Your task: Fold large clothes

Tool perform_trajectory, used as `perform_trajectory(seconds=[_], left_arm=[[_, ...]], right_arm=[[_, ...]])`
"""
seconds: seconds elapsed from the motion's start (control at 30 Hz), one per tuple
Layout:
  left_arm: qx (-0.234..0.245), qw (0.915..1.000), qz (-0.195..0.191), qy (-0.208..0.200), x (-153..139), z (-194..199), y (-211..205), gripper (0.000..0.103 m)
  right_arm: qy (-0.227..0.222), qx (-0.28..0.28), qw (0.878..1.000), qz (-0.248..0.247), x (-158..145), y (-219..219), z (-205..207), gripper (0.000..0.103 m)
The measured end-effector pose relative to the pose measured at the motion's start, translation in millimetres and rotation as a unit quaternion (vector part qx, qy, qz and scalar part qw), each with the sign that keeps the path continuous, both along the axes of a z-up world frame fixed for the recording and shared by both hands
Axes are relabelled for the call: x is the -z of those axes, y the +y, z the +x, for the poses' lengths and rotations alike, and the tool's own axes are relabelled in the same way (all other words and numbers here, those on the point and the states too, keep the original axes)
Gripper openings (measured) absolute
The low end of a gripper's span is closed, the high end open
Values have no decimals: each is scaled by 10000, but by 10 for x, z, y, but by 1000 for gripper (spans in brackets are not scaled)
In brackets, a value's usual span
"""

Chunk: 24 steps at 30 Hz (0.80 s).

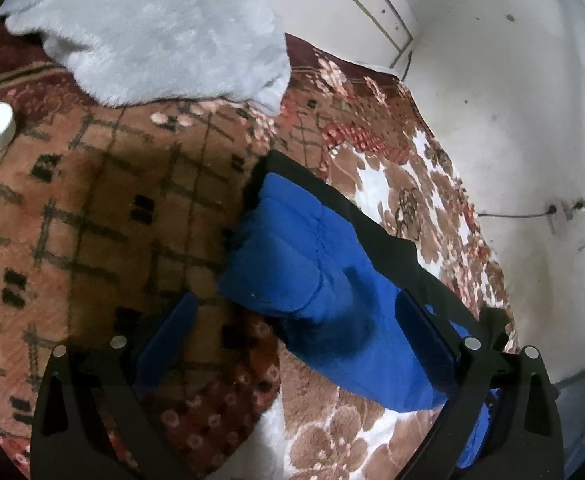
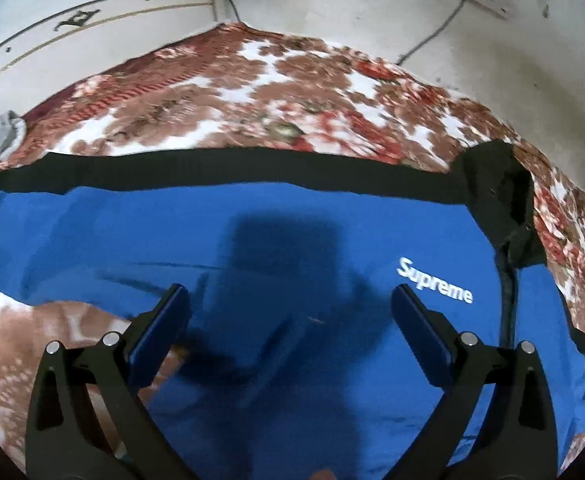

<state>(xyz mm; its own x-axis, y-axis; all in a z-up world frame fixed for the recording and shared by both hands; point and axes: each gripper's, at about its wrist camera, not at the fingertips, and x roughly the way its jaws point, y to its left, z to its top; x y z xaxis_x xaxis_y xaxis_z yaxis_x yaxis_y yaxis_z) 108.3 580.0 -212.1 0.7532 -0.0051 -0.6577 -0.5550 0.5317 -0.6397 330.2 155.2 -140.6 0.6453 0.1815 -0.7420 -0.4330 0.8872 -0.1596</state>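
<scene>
- While both tools hang above the bed, the left gripper (image 1: 292,320) has its two blue-padded fingers spread wide and holds nothing; the right gripper (image 2: 290,310) is spread wide in the same way, also with nothing between its pads.
- To do this step well, I think each gripper should go down on a free edge of the cloth, bite only one layer, and lift together with the other, so the fold comes straight and the padding does not bunch.
- Under the left gripper lies the sleeve end of the padded blue jacket with a black band (image 1: 312,264); its cuff points away, between the fingers.
- Under the right gripper the jacket body (image 2: 292,240) lies flat and wide, with the white "Supreme" lettering (image 2: 434,280) just beside the right finger.
- Below the jacket is a brown-and-white flowered fleece blanket (image 2: 252,80); further away lie a pale grey fluffy cloth (image 1: 152,28) and a white wall (image 1: 512,100).
</scene>
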Motion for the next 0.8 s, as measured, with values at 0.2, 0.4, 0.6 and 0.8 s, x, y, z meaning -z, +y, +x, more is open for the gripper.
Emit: perform_trajectory(seconds=[0.2,0.4,0.6,0.8], left_arm=[[88,9997,-184,146,84,297,51,45],[199,9995,242,56,-51,358,-19,35],[439,9926,1120,-172,-527,492,-271,20],[1035,9772,1783,-508,-1395,970,-811,17]], right_arm=[[41,81,9999,-82,77,-154,46,99],[86,133,9999,-12,138,-203,73,99],[219,162,9996,-28,301,-190,88,99],[326,121,9994,-19,486,-176,74,99]])
